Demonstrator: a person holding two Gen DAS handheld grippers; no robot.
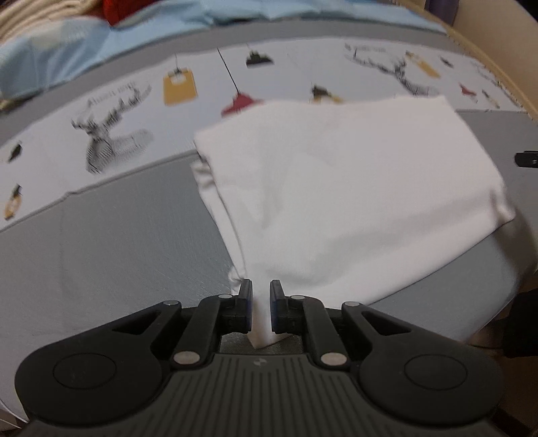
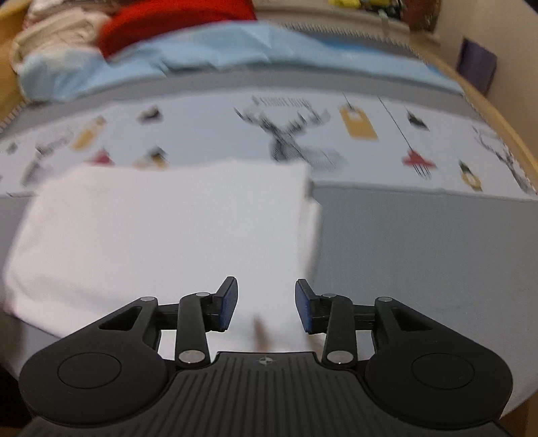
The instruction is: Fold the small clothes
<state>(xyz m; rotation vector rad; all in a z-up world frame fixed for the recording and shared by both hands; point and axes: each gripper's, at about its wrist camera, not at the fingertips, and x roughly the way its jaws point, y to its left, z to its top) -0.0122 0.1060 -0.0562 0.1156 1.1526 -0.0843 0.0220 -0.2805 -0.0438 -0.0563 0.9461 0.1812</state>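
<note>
Here the left gripper [image 1: 261, 304] is seen narrowly parted with a corner of the white garment [image 1: 353, 188] between its pads, while the right gripper [image 2: 266, 304] stands wide and empty above it. Folded on the grey bed cover [image 1: 117, 235], the cloth is judged soft and limp, best pinched at corners.

The folded garment [image 1: 353, 188] lies flat on the bed [image 1: 117, 235], its far edge reaching onto the printed strip [image 1: 134, 101] that runs across the bed behind it. In the left wrist view the left gripper [image 1: 260, 302] sits at the garment's near corner, a fold of the cloth between its fingers [image 1: 245, 302]. In the right wrist view the right gripper [image 2: 266, 304] hovers over the garment's near right part, the cloth below and between its fingers [image 2: 228, 302]. Beyond the printed strip lies a sheet [image 2: 235, 50], and behind that, at the far left, a pile of clothes [image 2: 134, 23].
</note>
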